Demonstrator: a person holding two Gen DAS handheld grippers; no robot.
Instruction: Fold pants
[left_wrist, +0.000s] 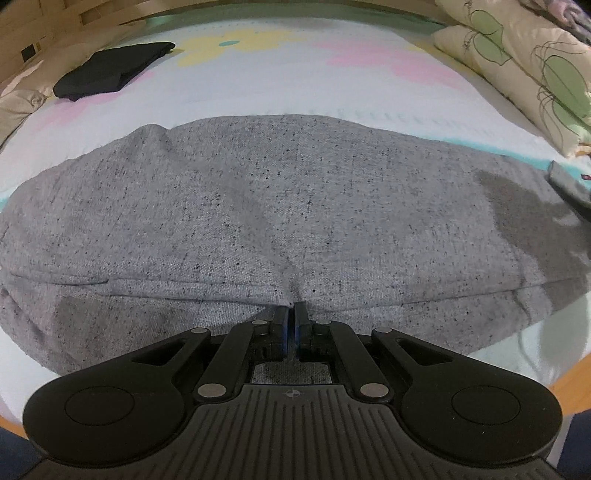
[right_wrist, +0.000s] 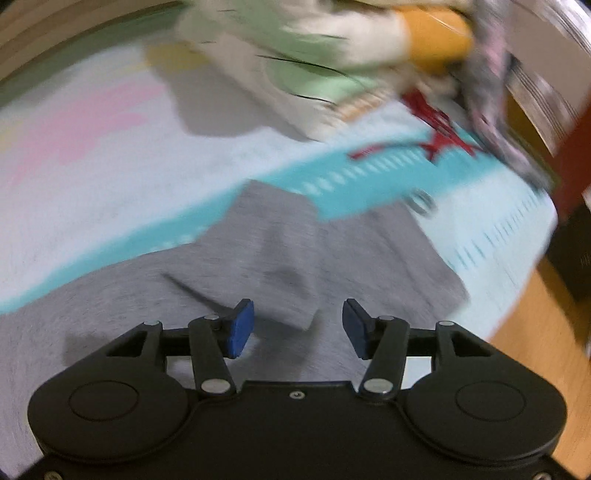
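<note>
Black left gripper (left_wrist: 293, 308) pinches the near edge of the speckled grey fabric pants (left_wrist: 295, 206) lying on the pastel bedsheet (left_wrist: 295, 81), while the right gripper (right_wrist: 298, 323), parted and empty, risks that fold slumping unevenly.

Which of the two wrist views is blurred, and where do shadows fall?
Left wrist view: sharp but fisheye-bent; a dark shadow lies on the right of the speckled grey pants. Right wrist view: motion-smeared throughout, pillows unreadable; only the open right gripper stays crisp.
</note>
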